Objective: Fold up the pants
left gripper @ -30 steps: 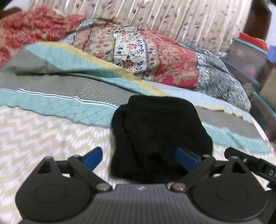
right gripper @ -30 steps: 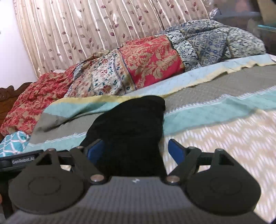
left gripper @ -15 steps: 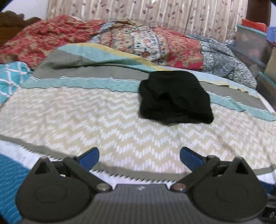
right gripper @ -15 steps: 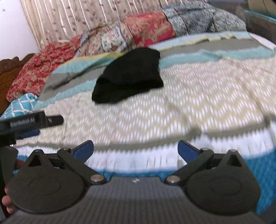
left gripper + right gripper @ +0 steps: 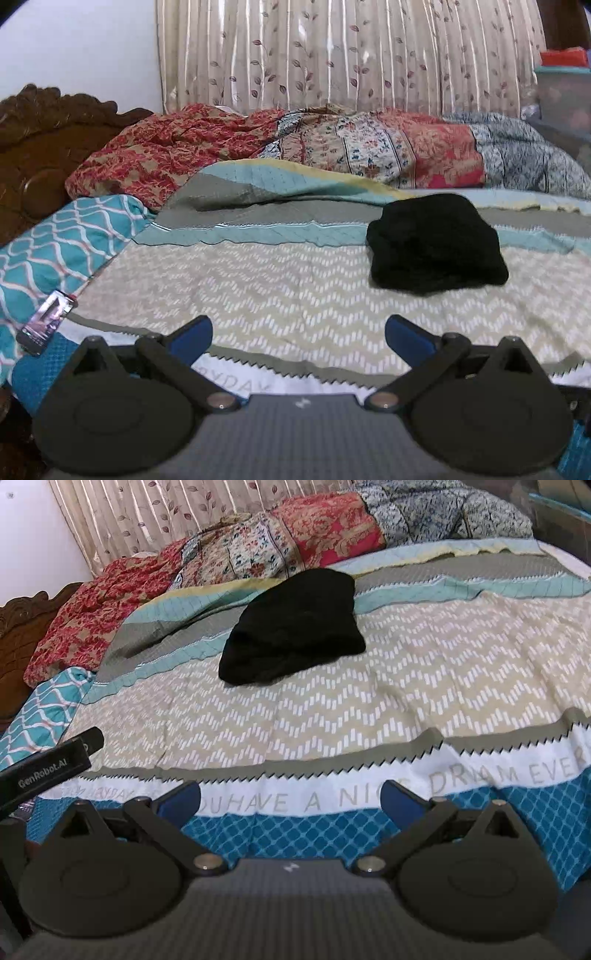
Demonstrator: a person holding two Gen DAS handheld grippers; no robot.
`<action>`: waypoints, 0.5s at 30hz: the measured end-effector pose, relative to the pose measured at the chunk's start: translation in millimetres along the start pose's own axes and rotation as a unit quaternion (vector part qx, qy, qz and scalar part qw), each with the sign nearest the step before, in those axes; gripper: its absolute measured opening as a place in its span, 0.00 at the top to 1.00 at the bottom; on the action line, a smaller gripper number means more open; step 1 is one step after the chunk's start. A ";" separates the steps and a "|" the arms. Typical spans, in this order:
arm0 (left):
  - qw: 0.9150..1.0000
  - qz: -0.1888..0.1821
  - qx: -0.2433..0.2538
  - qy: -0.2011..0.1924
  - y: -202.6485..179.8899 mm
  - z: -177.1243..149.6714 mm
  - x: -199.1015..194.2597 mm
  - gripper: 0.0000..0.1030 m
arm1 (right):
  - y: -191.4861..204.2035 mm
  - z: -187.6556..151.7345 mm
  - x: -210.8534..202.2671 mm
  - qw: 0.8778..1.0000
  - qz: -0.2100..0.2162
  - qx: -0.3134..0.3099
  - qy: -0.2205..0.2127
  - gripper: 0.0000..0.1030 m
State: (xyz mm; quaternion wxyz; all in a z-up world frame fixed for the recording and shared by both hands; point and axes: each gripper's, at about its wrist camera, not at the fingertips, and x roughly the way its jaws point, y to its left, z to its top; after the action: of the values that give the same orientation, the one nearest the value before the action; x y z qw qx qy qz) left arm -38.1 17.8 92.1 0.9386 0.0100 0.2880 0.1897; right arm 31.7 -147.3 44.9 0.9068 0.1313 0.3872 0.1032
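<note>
Pants: black pants [image 5: 437, 245] lie as a folded, compact bundle on the bed [image 5: 280, 295], at about 2 o'clock in the left wrist view and 12 o'clock in the right wrist view [image 5: 291, 627]; nothing touches them.
Resting place: the bundle straddles the teal and grey stripes and the beige zigzag band of the bedspread [image 5: 424, 686].
Left gripper: the left gripper [image 5: 298, 334] hangs above the near edge of the bed with its blue fingers spread wide, nothing between them, well apart from the pants.
Right gripper: the right gripper [image 5: 291, 797] has its jaws fully apart, having just been opening, with nothing between them; below them shows the white lettered band of the bedspread.
Other gripper in view: part of the left gripper's black body, with white lettering, shows at 9 o'clock in the right wrist view.
Bedding: a patterned quilt [image 5: 332, 155] in red, floral and blue-grey lies bunched along the far side at 12 o'clock.
Pillow: a teal pillow [image 5: 55, 251] with white wavy lines sits at 9 o'clock.
Backdrop: a leaf-printed curtain [image 5: 332, 55] hangs behind the bed; a carved wooden headboard [image 5: 40, 147] stands at 10 o'clock.
</note>
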 end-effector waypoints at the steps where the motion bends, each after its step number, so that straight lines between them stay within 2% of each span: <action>1: 1.000 -0.004 0.003 0.005 -0.2 0.3 -0.5 0.00 | 0.4 -0.7 -0.2 1.000 0.001 0.002 0.005 0.00; 6: 0.999 -0.021 0.012 0.028 0.3 6.3 -1.5 0.00 | 2.8 -3.0 2.2 1.000 0.002 0.002 0.023 0.00; 9: 0.999 -0.012 0.031 0.034 -2.0 8.0 -2.3 0.00 | 2.9 -3.7 2.8 0.999 0.010 0.008 0.033 0.00; 15: 0.998 -0.023 0.029 0.060 -1.0 9.5 -0.3 0.00 | 7.7 -1.6 -6.0 1.000 0.009 -0.007 0.018 0.00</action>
State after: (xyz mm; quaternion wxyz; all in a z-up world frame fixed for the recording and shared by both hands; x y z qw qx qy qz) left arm -32.9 17.7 100.0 0.9232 0.0188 0.3488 0.1601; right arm 25.9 -141.6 50.3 0.8994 0.1267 0.4019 0.1165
